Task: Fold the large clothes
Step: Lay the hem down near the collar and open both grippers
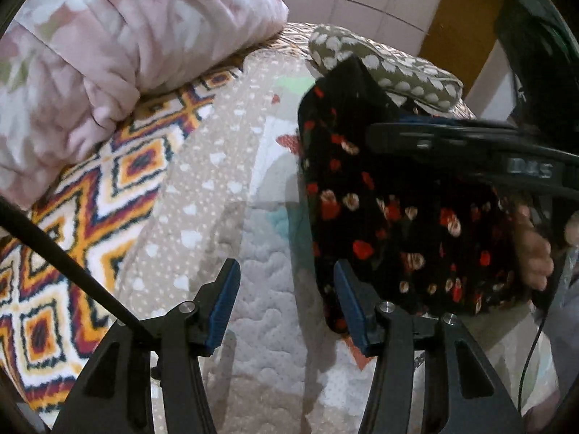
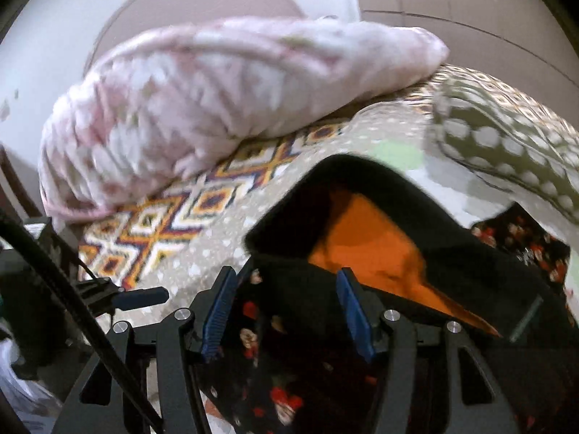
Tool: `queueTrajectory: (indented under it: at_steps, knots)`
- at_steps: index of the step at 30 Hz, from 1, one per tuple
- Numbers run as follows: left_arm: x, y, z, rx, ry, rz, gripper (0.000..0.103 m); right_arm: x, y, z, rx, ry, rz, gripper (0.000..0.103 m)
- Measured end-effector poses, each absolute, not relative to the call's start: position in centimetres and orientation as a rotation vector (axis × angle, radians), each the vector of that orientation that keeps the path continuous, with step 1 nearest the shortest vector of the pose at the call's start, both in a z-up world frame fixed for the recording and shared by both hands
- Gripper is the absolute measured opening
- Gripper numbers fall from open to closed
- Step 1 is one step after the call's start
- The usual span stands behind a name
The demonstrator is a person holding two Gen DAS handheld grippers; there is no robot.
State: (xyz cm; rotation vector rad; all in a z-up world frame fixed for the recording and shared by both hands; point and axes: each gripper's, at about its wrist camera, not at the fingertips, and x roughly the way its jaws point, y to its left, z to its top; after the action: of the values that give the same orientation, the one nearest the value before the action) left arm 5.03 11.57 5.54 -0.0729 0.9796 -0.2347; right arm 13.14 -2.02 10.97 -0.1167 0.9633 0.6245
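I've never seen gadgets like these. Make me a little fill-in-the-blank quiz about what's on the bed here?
1. The dark garment being handled is black with red and cream ____.
2. In the left wrist view, the left gripper is ____, with only the quilt between its fingers.
3. The bulky bedding piled at the far side is mostly ____ in colour.
4. In the right wrist view, the inside of the garment's black opening shows ____ fabric.

Missing words: flowers; open; pink; orange

- A tiled wall (image 1: 362, 3) is standing behind the bed (image 1: 202, 195).
- A pink quilt (image 1: 108, 47) is lying bunched on a patterned blanket (image 1: 72, 253).
- A spotted pillow (image 2: 506, 144) is resting near the wall.
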Motion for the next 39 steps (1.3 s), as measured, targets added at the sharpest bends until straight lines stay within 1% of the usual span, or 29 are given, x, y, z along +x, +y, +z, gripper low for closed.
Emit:
queueTrajectory:
  at_steps: [1, 2, 4, 9, 12, 14, 17, 21, 23, 27, 30, 32, 33, 36, 37, 38, 39]
  knots:
    - [5.1, 11.5, 5.3, -0.071, 0.977, -0.235, 0.053, 13.1, -1.2, 10.5, -0.156, 0.972, 0.620, 0.041]
    - [5.3, 11.4, 5.0, -0.069, 0.979, -0.236, 0.053, 13.3, -0.7, 10.2, -0.187, 0.984, 0.609, 0.005]
    - [5.6, 11.3, 4.5, -0.072, 0.987, -0.227, 0.053, 14.2, -0.5, 9.7, -0.205, 1.021, 0.554, 0.005]
    - [6.2, 10.6, 3.4, -0.041, 1.004, -0.187, 0.053, 17.0, -2.3, 12.7, -0.171, 0.932, 0.403, 0.005]
    - [6.6, 10.6, 2.6, -0.049, 1.021, -0.167, 0.053, 20.1, -3.4, 13.1, -0.119, 0.916, 0.305, 0.005]
    - [6.9, 10.8, 2.2, -0.056, 1.032, -0.155, 0.053, 21.9, -3.5, 11.6, -0.110, 0.957, 0.265, 0.005]
    - [7.3, 11.0, 1.5, -0.067, 1.051, -0.146, 0.053, 23.3, -2.8, 7.8, -0.180, 1.017, 0.201, 0.005]
    - [7.0, 10.9, 2.0, -0.059, 1.054, -0.146, 0.053, 24.1, -4.2, 3.7, -0.223, 1.108, 0.090, 0.005]
    - [6.6, 11.1, 2.6, -0.065, 1.048, -0.158, 0.053, 23.6, -5.8, 4.7, -0.168, 1.094, 0.096, 0.005]
    - [5.3, 11.2, 4.7, -0.044, 1.005, -0.156, 0.053, 20.4, -11.8, 11.8, -0.030, 0.959, 0.127, 0.008]
    - [4.7, 10.4, 6.3, -0.026, 0.964, -0.167, 0.053, 17.3, -17.7, 14.5, -0.005, 0.959, 0.091, 0.008]
    - [4.7, 9.1, 7.1, -0.006, 0.951, -0.196, 0.055, 15.0, -21.7, 13.8, -0.031, 1.002, 0.037, 0.008]
    - [4.9, 8.0, 7.3, 0.015, 0.953, -0.208, 0.059, 14.2, -23.2, 13.0, -0.042, 1.028, 0.011, 0.008]
    - [6.0, 5.2, 6.5, 0.086, 0.973, -0.237, 0.059, 11.6, -29.0, 9.6, -0.046, 1.111, -0.125, 0.008]
    - [6.8, 4.1, 5.7, 0.138, 0.985, -0.224, 0.059, 11.0, -31.0, 8.5, -0.067, 1.119, -0.214, 0.002]
    - [7.4, 3.4, 5.0, 0.177, 0.991, -0.201, 0.059, 10.6, -32.7, 7.7, -0.083, 1.122, -0.291, 0.001]
    - [8.2, 2.9, 4.2, 0.202, 0.998, -0.188, 0.063, 10.2, -35.0, 6.7, -0.095, 1.127, -0.386, 0.000]
